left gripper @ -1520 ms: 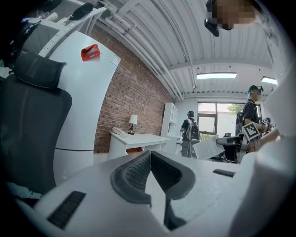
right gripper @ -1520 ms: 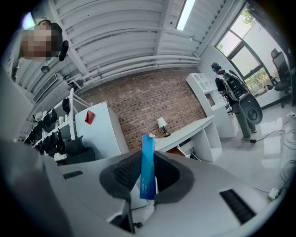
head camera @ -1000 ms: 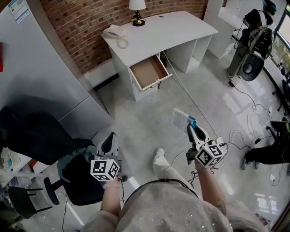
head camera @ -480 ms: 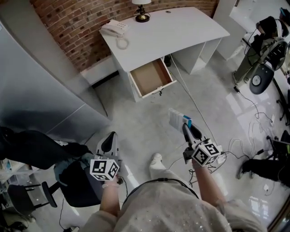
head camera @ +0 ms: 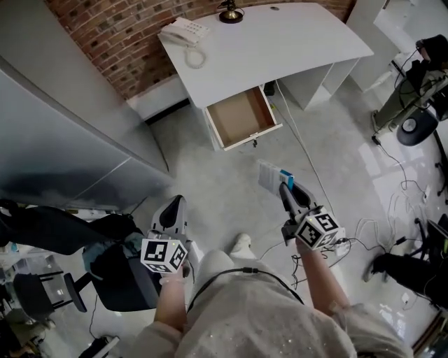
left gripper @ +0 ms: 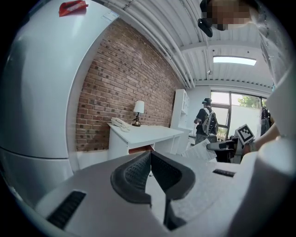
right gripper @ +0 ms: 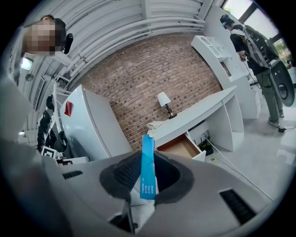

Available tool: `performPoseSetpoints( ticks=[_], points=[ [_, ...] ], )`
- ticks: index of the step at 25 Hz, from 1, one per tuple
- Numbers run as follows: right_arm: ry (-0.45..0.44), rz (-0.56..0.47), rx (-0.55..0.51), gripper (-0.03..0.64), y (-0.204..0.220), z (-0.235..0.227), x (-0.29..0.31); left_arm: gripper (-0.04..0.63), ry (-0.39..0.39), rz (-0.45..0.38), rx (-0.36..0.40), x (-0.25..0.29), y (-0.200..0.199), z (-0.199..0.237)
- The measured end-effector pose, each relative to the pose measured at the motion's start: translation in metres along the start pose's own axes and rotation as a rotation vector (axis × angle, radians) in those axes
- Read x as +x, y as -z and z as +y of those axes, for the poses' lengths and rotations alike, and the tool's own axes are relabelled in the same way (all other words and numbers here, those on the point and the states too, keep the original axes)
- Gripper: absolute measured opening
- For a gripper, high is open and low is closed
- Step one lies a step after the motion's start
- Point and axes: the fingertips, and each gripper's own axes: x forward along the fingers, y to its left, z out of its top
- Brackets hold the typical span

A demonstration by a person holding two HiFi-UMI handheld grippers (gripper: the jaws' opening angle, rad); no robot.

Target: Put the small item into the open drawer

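Note:
A white desk (head camera: 280, 42) stands against the brick wall, and its brown-lined drawer (head camera: 243, 117) is pulled open. My right gripper (head camera: 283, 187) is over the floor short of the drawer, shut on a small blue-and-white packet (head camera: 269, 176). In the right gripper view the packet (right gripper: 148, 169) stands on edge between the pads, with the drawer (right gripper: 182, 146) ahead. My left gripper (head camera: 175, 204) hangs further left and back. Its pads (left gripper: 138, 171) meet at the tip with nothing between them, and the desk (left gripper: 143, 134) lies ahead of it.
A telephone (head camera: 183, 31) and a lamp base (head camera: 231, 12) sit on the desk. A cable (head camera: 308, 157) runs across the floor right of the drawer. A grey cabinet (head camera: 63, 140) stands at left, a dark chair (head camera: 119, 273) behind it. A person (right gripper: 252, 41) stands at the far right.
Both grippers have moved forward toward the desk, so the open drawer now lies closer ahead of them. The packet stays clamped in the right gripper; the left stays shut.

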Motion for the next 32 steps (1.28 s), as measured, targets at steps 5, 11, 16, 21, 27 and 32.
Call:
performPoseSetpoints(
  ticks=[5,11,16,21,27,32],
  points=[
    [-0.018,0.026,0.014,0.078,0.007,0.000,0.019,0.006,0.003,0.048,-0.008,0.005,0.014,0.002],
    [-0.027,0.061,0.018,0.078,0.011,-0.005,0.054,0.006,-0.007,0.106,-0.021,0.034,0.026,0.032],
    [-0.042,0.098,-0.003,0.078,0.007,-0.011,0.084,0.006,0.010,0.084,-0.036,0.080,0.015,0.041],
    [-0.049,0.128,-0.016,0.078,0.004,-0.016,0.121,0.006,0.051,0.083,-0.053,0.118,0.010,0.048],
    [-0.028,0.151,-0.029,0.078,-0.001,-0.029,0.164,0.006,0.086,0.094,-0.080,0.158,0.012,0.063],
    [-0.003,0.147,-0.029,0.078,-0.001,-0.041,0.192,0.006,0.117,0.120,-0.100,0.183,0.025,0.075]
  ],
)
